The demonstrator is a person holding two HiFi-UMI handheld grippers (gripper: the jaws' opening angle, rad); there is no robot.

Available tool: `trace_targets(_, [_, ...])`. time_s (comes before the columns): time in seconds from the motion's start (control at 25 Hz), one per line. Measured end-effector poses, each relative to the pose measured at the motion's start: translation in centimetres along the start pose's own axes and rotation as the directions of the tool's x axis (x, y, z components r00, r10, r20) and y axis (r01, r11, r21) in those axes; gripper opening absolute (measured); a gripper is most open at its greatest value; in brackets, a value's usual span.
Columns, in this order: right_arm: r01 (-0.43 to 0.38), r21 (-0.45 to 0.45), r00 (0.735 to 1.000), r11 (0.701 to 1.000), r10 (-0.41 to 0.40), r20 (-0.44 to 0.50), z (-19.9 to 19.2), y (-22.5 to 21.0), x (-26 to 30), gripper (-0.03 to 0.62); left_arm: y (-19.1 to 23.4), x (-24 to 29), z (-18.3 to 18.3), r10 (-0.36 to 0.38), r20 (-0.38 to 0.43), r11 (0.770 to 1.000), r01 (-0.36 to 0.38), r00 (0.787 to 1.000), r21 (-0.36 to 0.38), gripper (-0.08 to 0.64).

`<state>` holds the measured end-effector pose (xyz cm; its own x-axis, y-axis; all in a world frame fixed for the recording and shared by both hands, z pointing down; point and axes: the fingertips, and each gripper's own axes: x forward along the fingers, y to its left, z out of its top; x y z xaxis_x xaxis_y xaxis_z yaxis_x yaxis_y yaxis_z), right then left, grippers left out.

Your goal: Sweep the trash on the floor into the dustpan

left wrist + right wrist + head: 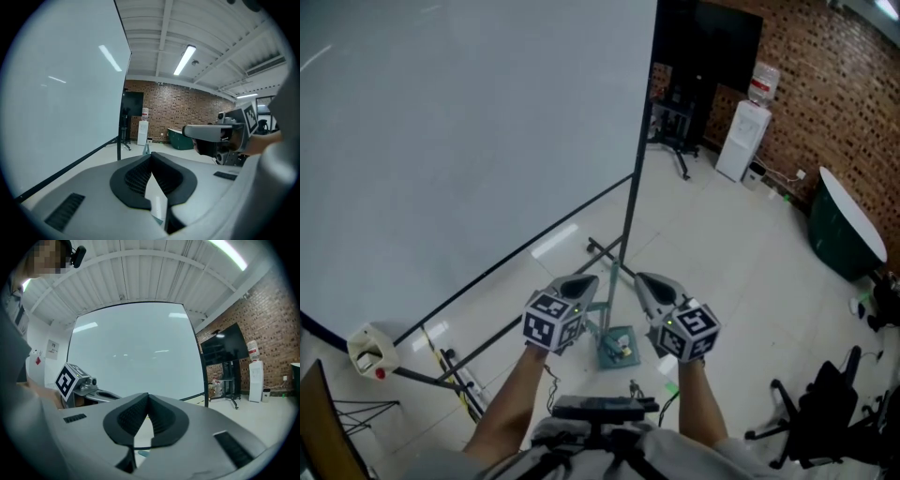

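Observation:
A teal dustpan point(616, 349) stands on the pale floor below and between my two grippers, with a few small light bits of trash point(624, 350) in it. A thin handle point(606, 314) rises from it. My left gripper point(583, 284) is held up in the air with its jaws shut and nothing between them; its tip point(151, 157) points toward the brick wall. The right gripper point(644, 281) hangs beside it, also shut and empty, its tip point(148, 397) aimed at the projection screen. Each gripper shows in the other's view: the right gripper point(211, 132) and the left gripper point(82, 383).
A large projection screen point(469, 141) fills the left, its stand pole point(631, 211) and floor legs close to the dustpan. A water dispenser point(742, 139) and a dark TV point(708, 42) stand at the back, a green-sided table point(844, 230) and an office chair point(825, 403) on the right.

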<state>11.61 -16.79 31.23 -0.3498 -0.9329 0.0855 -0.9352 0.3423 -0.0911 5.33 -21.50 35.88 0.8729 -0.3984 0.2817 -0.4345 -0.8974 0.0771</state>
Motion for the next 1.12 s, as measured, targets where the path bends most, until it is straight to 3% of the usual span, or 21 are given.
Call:
trace_targets(0.28, [-0.012, -0.017, 1.000, 1.000, 0.012, 0.000, 0.1, 0.5, 0.0, 0.002, -0.2, -0.1, 1.0, -0.019, 0.030, 1.000, 0.019, 0.999, -0.008, 0.000])
trace_targets(1.12, [-0.024, 0.001, 0.999, 1.000, 0.024, 0.044, 1.0, -0.8, 0.0, 0.002, -0.5, 1.2, 1.0, -0.032, 0.001, 0.999, 0.032, 0.999, 0.009, 0.000])
